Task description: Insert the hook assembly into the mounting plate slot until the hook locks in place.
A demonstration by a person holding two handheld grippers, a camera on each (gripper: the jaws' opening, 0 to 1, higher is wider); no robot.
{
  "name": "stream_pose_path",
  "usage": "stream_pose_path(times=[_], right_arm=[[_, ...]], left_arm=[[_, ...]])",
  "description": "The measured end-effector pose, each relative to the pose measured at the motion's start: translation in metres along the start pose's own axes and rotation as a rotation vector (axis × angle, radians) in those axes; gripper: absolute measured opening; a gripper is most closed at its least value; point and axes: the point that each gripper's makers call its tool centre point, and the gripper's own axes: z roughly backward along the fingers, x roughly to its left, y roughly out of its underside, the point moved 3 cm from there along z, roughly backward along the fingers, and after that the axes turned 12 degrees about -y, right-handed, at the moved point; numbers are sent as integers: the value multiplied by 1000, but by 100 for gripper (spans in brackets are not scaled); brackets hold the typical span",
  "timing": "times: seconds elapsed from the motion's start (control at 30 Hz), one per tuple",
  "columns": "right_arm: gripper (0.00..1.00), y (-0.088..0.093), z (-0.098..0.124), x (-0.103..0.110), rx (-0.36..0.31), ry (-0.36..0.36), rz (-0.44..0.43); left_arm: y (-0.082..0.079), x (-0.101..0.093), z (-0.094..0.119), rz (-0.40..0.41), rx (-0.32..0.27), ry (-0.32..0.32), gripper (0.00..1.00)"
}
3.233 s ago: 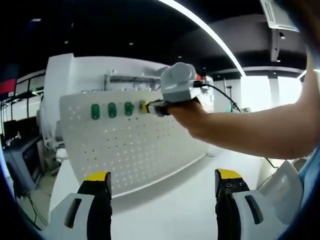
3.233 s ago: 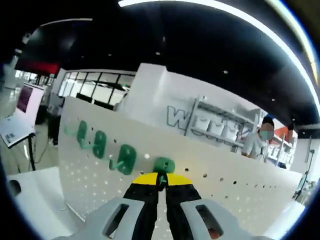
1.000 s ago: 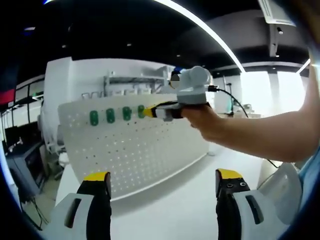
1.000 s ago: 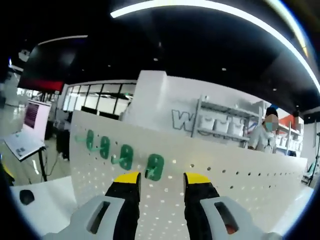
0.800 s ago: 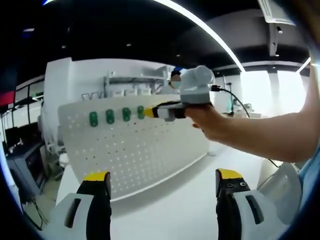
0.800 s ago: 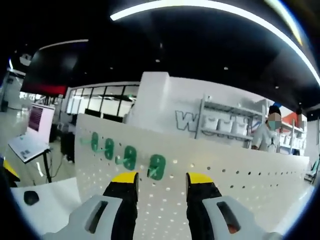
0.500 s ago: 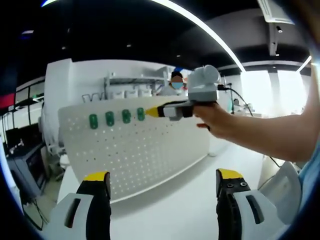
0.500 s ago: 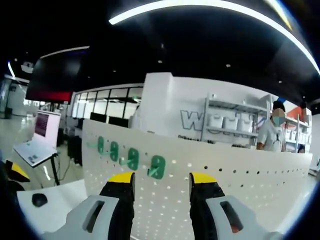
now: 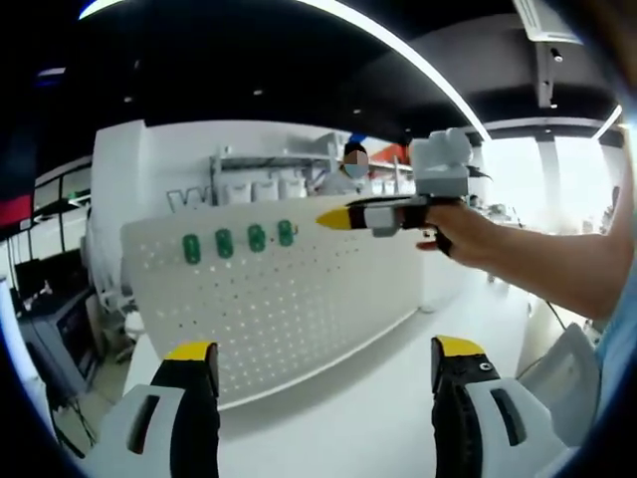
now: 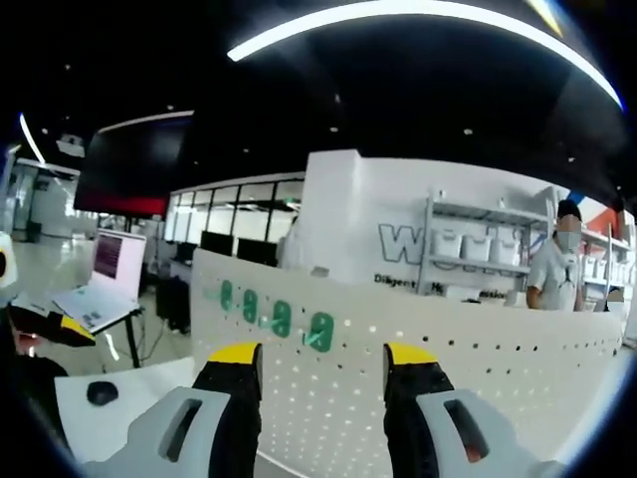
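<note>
We're looking at a white pegboard standing upright on a pale tabletop, and four green hooks sit in a row along its top edge. The rightmost green hook is the one nearest our right gripper, just above the gap between its yellow-tipped jaws in the centre of the right gripper view. Those jaws are spread wide with nothing between them, clear of the board.

In the left gripper view, the right gripper shows in the upper right of the frame, yellow tip pointing left toward the row, apart from the rightmost green hook. The left gripper sits at the bottom of that frame, jaws wide apart and empty, well back from the pegboard.

Our read: the insertion looks done, since all four hooks lie flat on the board and no tool grips one. Whether the last one has truly locked, we cannot tell from here. The next move, we'd judge, calls for keeping both tools clear and the whole row in sight, or one gentle press if the hook proves loose.

On materials: the pegboard is a thin, matte panel, drilled with a regular grid of small round holes, bowed by the lens. The hooks are small, glossy green plastic ovals with a darker centre. The jaws are black with yellow pads on grey moulded bodies.
</note>
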Motion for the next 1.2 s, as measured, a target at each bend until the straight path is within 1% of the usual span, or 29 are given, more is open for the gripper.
stream_pose_path(times=[0.07, 0.13, 0.27, 0.43, 0.53, 0.8, 0.97, 1.0, 1.2], right_arm=[[49, -1, 4, 0, -3, -5, -3], [50, -4, 13, 1, -17, -13, -4], [52, -7, 28, 5, -15, -33, 15], [55, -12, 48, 9, -27, -54, 17], [60, -9, 59, 13, -12, -70, 24], [63, -9, 91, 20, -6, -76, 40], [66, -8, 108, 27, 1, -79, 50], [66, -6, 114, 30, 2, -81, 45], [68, -1, 129, 38, 16, -87, 35]], left_arm=[[-1, 0, 0, -1, 2, -2, 90], [-2, 1, 1, -3, 4, -5, 91], [-4, 3, 5, 2, 3, -14, 91], [-3, 6, 11, 11, 7, -35, 92], [-3, 7, 13, 12, 7, -43, 92], [-3, 9, 19, 14, 10, -60, 92], [-3, 10, 23, 21, 7, -69, 92], [-3, 10, 24, 22, 6, -70, 92], [-4, 12, 26, 26, 1, -78, 93]])
